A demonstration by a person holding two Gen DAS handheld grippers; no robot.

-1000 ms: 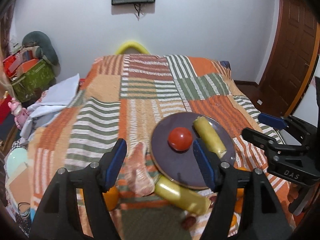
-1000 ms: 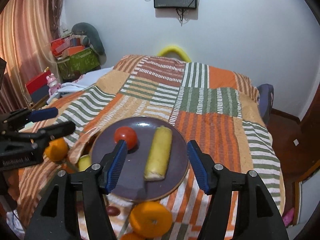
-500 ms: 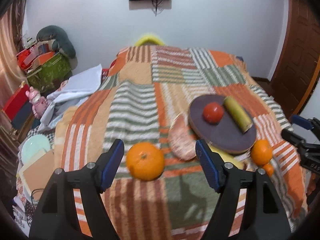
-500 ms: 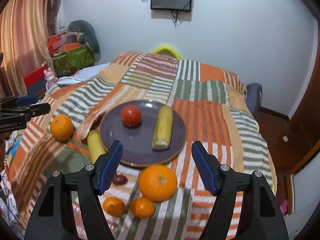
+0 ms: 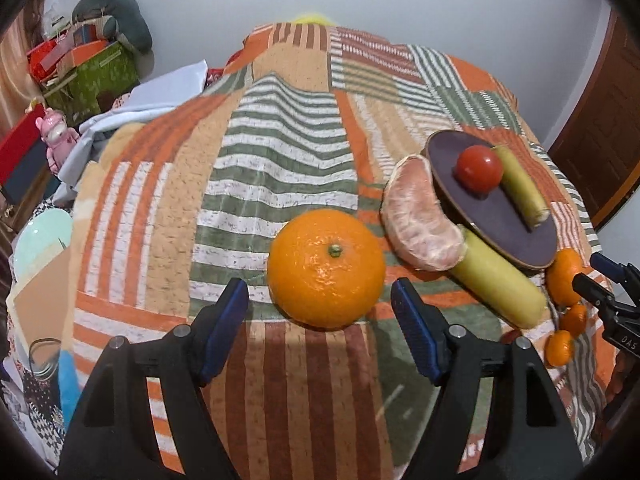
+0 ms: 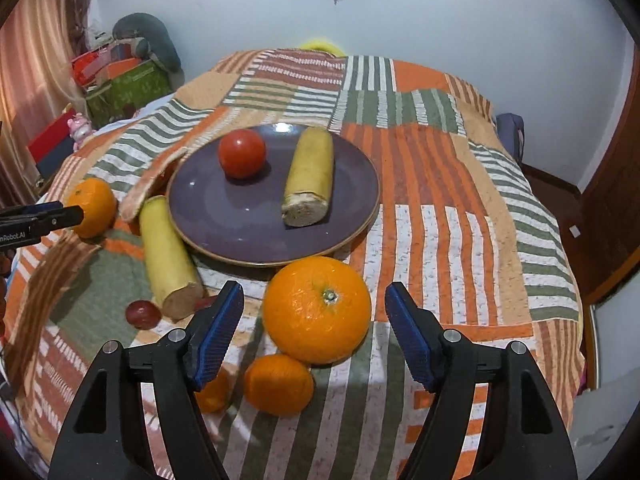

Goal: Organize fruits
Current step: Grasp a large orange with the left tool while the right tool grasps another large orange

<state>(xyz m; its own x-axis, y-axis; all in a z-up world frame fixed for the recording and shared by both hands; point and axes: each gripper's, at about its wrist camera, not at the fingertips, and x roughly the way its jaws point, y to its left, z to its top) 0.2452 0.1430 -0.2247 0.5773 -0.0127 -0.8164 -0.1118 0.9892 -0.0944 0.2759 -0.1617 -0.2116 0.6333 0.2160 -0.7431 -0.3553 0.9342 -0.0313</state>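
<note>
The plate (image 6: 224, 236) carries a tomato (image 6: 241, 153) and one yellow piece (image 6: 309, 176); I judge the sorting barely begun, since most fruit lies on the bed around it.

A big orange (image 6: 317, 309) sits just off the plate's near rim, framed by the right gripper (image 6: 314, 330), whose jaws have just been opening and stand clear of it on both sides. Two small oranges (image 6: 278, 384) lie nearer still, one half hidden behind the left finger. A second yellow piece (image 6: 168, 256) touches the plate's left rim, with a small dark-red fruit (image 6: 141, 313) by its cut end.

Further left, another orange (image 5: 326, 267) rests between the open, untouching jaws of the left gripper (image 5: 320, 322), which have just been widening a little. A peeled segment (image 5: 424, 216) leans against the plate there.

All rests on a striped patchwork blanket (image 6: 440, 184), rumpled near the left edge. Behind: a pale wall, a screen's lower edge, boxes (image 6: 124, 80) and a curtain left, a wooden door (image 5: 600, 152) right.
</note>
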